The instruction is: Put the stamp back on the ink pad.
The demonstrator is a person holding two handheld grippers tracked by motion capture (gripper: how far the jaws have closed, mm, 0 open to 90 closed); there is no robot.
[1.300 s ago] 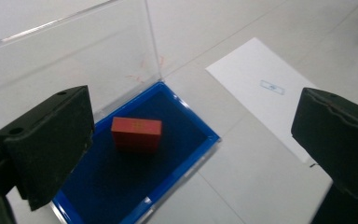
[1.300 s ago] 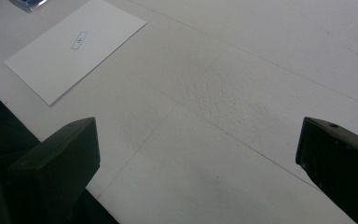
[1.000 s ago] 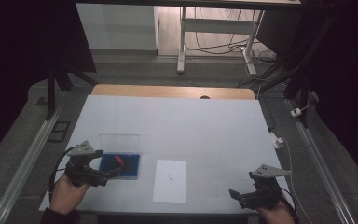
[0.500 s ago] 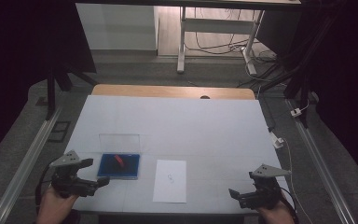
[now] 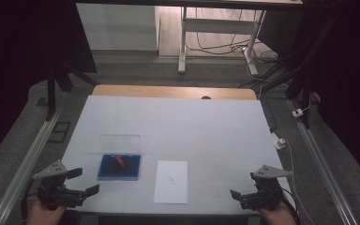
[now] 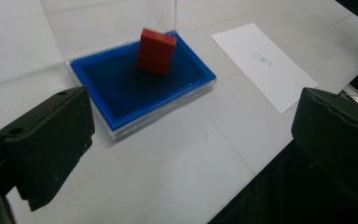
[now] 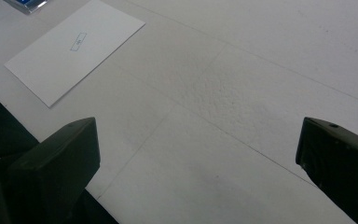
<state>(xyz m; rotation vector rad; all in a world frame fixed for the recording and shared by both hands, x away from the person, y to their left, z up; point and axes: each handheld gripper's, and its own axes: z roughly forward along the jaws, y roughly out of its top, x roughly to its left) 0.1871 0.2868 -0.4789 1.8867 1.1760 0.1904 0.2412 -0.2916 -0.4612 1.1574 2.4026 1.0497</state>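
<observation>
Left gripper (image 5: 88, 182) and right gripper (image 5: 236, 199) apparently gape, empty.

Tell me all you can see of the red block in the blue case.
The red block is a small brick-like piece, grooves dividing its face into rows, a faint mark on its top edge. It stands tilted on the dark blue lining of the open case, toward the far side, beneath the raised clear lid. Neither gripper touches it; the left gripper sits back with jaws apart.
</observation>
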